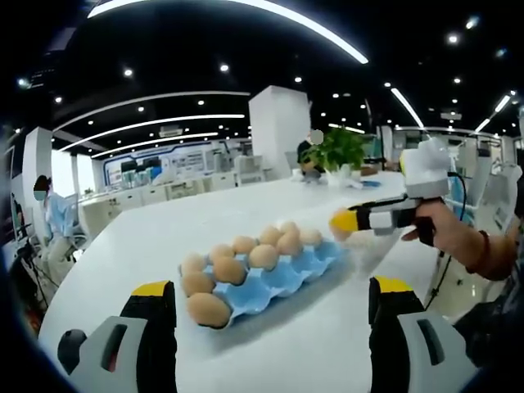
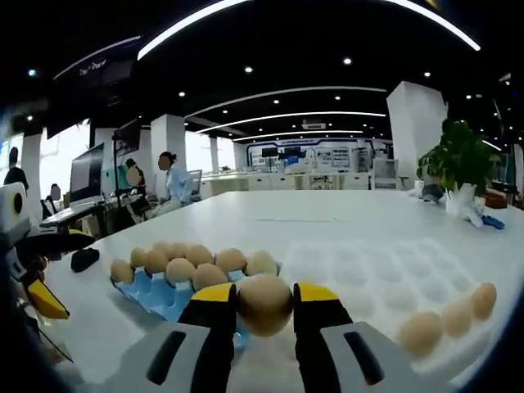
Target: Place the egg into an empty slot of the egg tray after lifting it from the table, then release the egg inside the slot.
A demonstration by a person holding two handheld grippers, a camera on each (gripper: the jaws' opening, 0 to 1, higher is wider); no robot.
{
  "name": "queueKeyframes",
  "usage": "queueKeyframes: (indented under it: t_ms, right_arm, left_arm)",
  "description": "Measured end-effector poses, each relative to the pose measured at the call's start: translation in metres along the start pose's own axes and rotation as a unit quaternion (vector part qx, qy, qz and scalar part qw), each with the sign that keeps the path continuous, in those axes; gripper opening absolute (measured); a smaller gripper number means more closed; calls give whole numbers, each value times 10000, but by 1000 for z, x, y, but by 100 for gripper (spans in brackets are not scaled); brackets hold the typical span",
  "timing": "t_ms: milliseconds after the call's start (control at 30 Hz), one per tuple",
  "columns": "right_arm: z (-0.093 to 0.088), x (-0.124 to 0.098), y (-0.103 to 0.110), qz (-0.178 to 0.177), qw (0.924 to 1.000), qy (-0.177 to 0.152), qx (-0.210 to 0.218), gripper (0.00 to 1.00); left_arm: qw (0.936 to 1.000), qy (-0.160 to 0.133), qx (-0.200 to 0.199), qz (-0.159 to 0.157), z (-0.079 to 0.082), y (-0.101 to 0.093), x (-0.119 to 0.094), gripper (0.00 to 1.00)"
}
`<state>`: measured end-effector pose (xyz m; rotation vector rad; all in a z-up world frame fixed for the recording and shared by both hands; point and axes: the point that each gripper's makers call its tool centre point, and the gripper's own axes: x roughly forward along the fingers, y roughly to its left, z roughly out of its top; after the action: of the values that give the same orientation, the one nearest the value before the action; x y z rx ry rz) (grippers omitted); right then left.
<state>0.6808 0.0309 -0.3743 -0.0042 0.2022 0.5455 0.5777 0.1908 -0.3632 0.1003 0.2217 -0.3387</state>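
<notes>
Your right gripper [image 2: 265,315] has its jaws closed on the egg [image 2: 264,304] — it sits pinched between the yellow tips at 6 o'clock in the right gripper view, raised above the white table [image 2: 327,221]. The blue egg tray [image 2: 155,296] lies at 9 o'clock from the egg, with eggs in it. A white tray [image 2: 385,278] at 3 o'clock holds a few eggs along its near edge. Your left gripper [image 1: 270,307] stands with jaws wide apart, holding nothing — the blue tray lies just beyond them in the left gripper view.
</notes>
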Motion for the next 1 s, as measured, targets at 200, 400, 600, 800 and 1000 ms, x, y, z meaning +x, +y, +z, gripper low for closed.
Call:
queueKeyframes:
  t_ms: [200, 400, 600, 800, 1000]
  right_arm:
    - [5, 6, 21, 271, 9996, -29, -100, 28]
    - [10, 11, 37, 488, 9987, -84, -154, 28]
    - [12, 14, 57, 784, 9967, -134, -173, 28]
    - [12, 18, 73, 1070, 9939, -135, -210, 28]
    - [12, 22, 97, 1434, 9891, -134, -310, 28]
  left_arm:
    - [10000, 6, -1, -9, 0, 0, 0, 100]
    - [10000, 18, -1, -30, -1, -1, 1, 100]
    - [10000, 0, 1, -42, 0, 0, 1, 100]
    - [10000, 33, 7, -66, -1, 0, 1, 100]
    - [10000, 46, 4, -72, -1, 1, 3, 100]
